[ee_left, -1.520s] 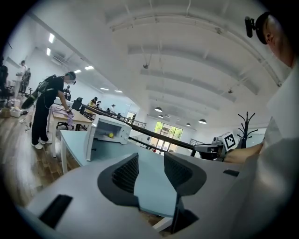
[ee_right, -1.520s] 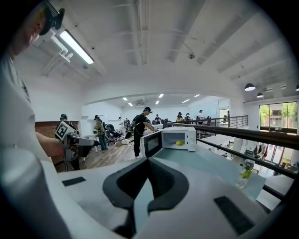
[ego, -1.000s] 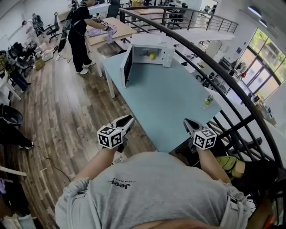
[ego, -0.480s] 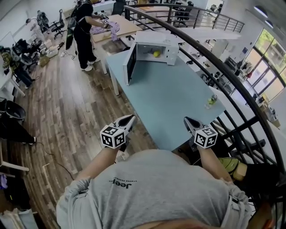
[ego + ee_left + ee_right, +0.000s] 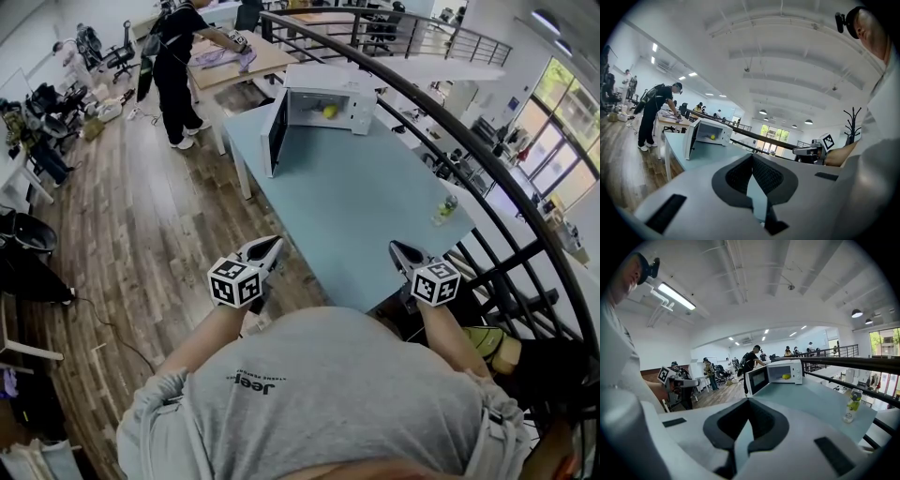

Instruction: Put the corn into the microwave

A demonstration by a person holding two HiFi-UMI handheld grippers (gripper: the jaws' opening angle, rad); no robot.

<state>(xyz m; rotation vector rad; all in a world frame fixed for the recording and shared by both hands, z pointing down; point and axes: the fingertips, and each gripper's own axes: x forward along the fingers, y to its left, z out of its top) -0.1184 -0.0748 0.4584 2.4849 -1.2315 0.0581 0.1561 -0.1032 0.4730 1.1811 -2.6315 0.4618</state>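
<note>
The white microwave [image 5: 328,94] stands at the far end of the light blue table [image 5: 356,206], its door [image 5: 277,131] swung open to the left. The yellow corn [image 5: 329,111] lies inside it, also visible as a yellow spot, the corn [image 5: 786,376], in the right gripper view. My left gripper [image 5: 264,250] hovers off the table's near left corner, shut with nothing in it. Over the near right edge my right gripper [image 5: 403,253] is shut and empty too. Both stay far from the microwave [image 5: 710,133].
A small bottle with green contents [image 5: 441,210] stands near the table's right edge. A dark curved railing [image 5: 469,159] runs along the right side. A person in black [image 5: 176,66] works at a wooden table beyond the microwave. Wooden floor lies to the left.
Both grippers have kept their place at the table's near edge. The left jaws have come together. The person at the far table has shifted a little.
</note>
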